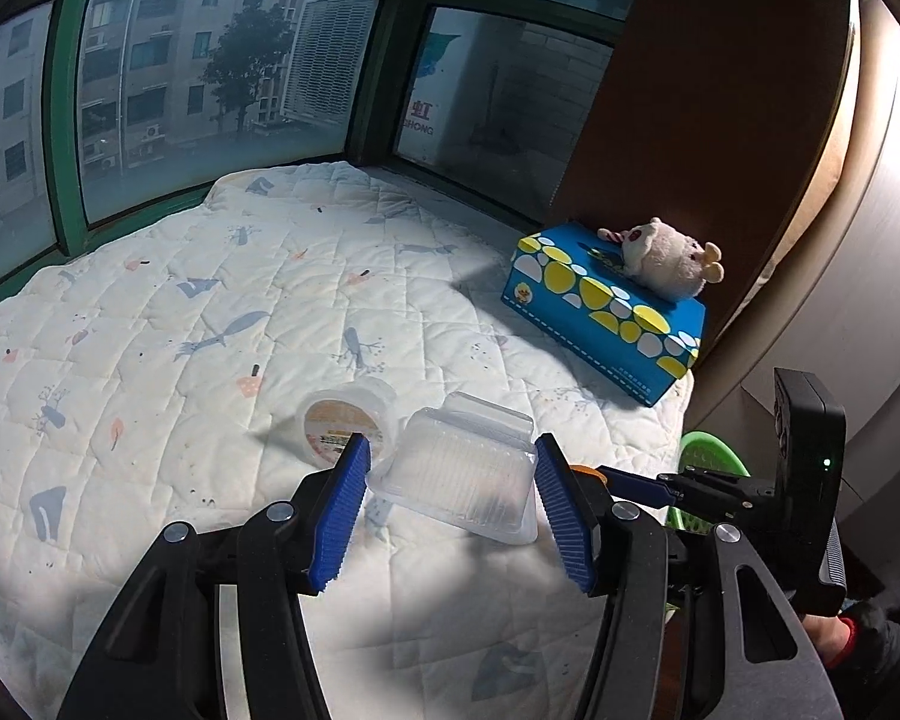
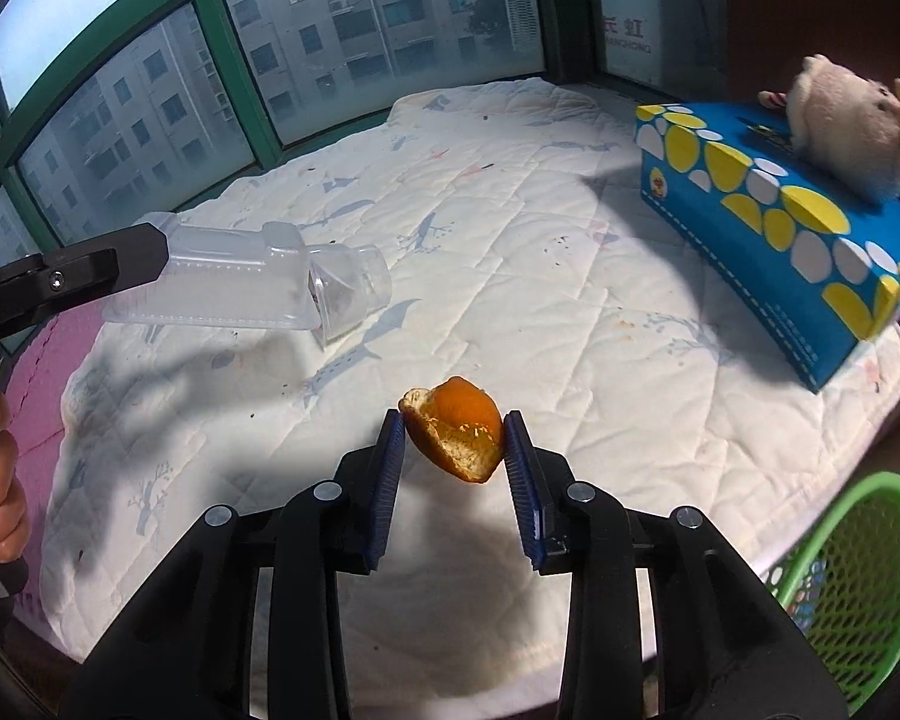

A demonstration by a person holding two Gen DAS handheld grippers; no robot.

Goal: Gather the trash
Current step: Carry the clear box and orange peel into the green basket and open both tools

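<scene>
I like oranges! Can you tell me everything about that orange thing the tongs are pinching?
It is a piece of orange peel, curled like a little cup. The outside is bright orange and smooth; the inside is pale, dry and ragged at the edges. The right tongs pinch it between blue ribbed pads, one on each side, holding it up over the white quilt. Nothing else touches it.

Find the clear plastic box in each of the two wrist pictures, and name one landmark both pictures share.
Left wrist view: the clear plastic box sits low in the centre, between the left gripper fingers.
Right wrist view: the same box is at the left, middle height, lifted above the quilt.
Shared landmark: the blue tissue box with a plush toy on top.
</scene>
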